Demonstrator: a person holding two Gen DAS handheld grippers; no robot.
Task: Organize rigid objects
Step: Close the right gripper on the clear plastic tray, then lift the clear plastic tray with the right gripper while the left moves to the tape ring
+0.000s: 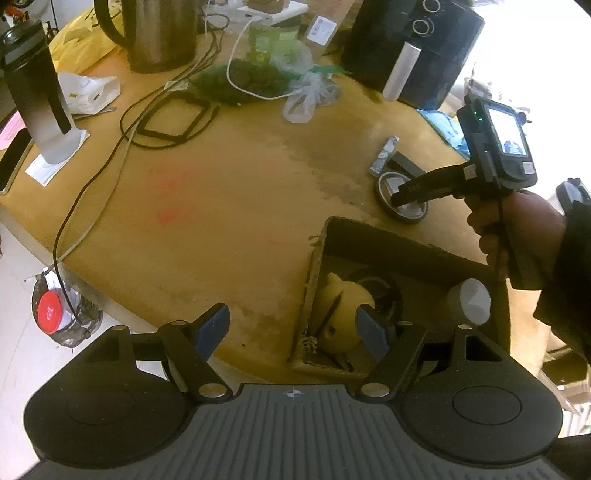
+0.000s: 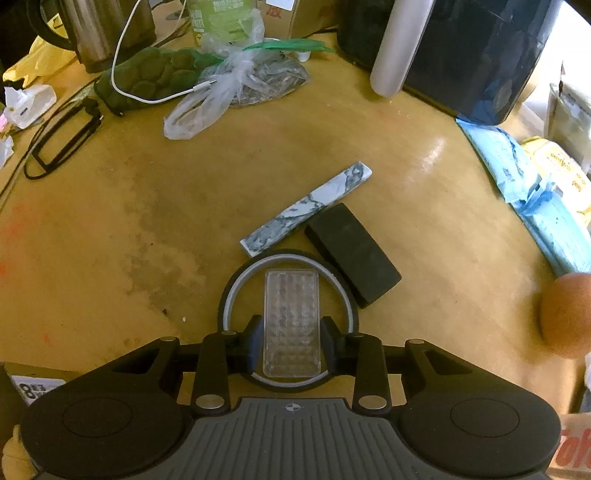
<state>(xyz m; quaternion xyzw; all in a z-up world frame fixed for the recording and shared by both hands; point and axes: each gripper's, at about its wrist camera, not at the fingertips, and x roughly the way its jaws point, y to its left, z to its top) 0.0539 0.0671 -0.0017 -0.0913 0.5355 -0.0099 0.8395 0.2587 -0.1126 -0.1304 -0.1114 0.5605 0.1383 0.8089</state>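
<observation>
On the yellow table (image 1: 229, 177), the far left held a dark tumbler (image 1: 35, 92) upright beside a steel kettle (image 1: 155, 33), with a black cable (image 1: 110, 140) looping towards the near edge. The left gripper (image 1: 295, 332) hung over that near edge with its jaws wide and nothing between them; its right finger stood over the rim of an open cardboard box (image 1: 369, 236). Inside the box lay a pale yellow figure (image 1: 340, 306) and a white cup (image 1: 471, 301) against the right wall. Beyond the box, a person's hand (image 1: 517, 229) carried the right gripper (image 2: 291, 341), whose jaws were narrow, pressed on both long sides of a clear ribbed block (image 2: 291, 317). That block sat within a dark ring (image 2: 343, 291) lying flat on the table. Just past the ring lay a marbled white bar (image 2: 306, 208), and to its right a black rectangular block (image 2: 354, 254), touching the bar's edge. A black appliance (image 2: 472, 48) stood at the far right, and an orange ball (image 2: 567, 314) was near the right edge.
</observation>
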